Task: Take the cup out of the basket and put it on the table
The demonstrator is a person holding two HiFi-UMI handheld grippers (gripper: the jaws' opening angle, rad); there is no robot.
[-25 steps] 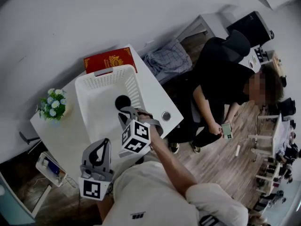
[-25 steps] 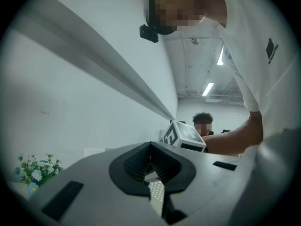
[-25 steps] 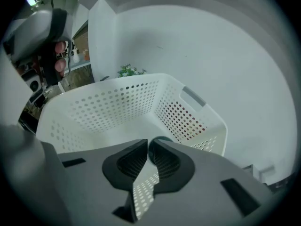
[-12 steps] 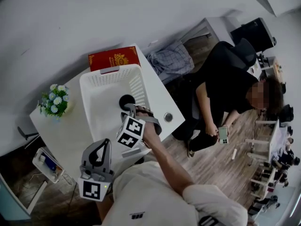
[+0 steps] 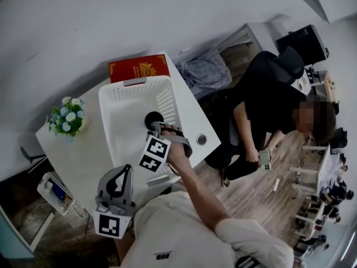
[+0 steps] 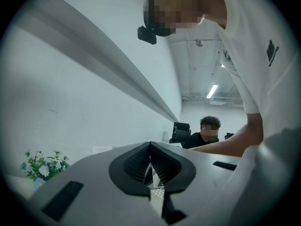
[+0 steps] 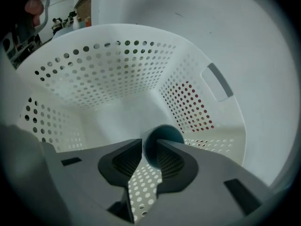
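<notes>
The step in hand is the reach for the cup [image 5: 153, 118], which stands inside the white perforated basket [image 5: 134, 83] near its right-hand wall, its dark mouth facing up. The right gripper [image 5: 153, 128] is down inside the basket with its tips at the cup. In the right gripper view its 2 fingers [image 7: 123, 160] stand a narrow gap apart, with the cup's teal interior [image 7: 167, 134] showing between and just beyond them. The near rim seems to sit in that gap, though from this angle I cannot tell whether either finger touches it, so I judge the cup not yet gripped. The left gripper [image 5: 118, 172] is held low by the person's body, well clear of the basket. In its own view its fingers [image 6: 136, 161] are closed tip to tip on nothing. The next move calls for settling the right fingers squarely on the cup's wall, closing, then lifting straight up past the basket's tall sides before swinging out. The bare counter [image 5: 72, 161] to the basket's left looks the roomiest landing spot. The right side is a narrow strip with a small round object [image 5: 201, 139] on it.
</notes>
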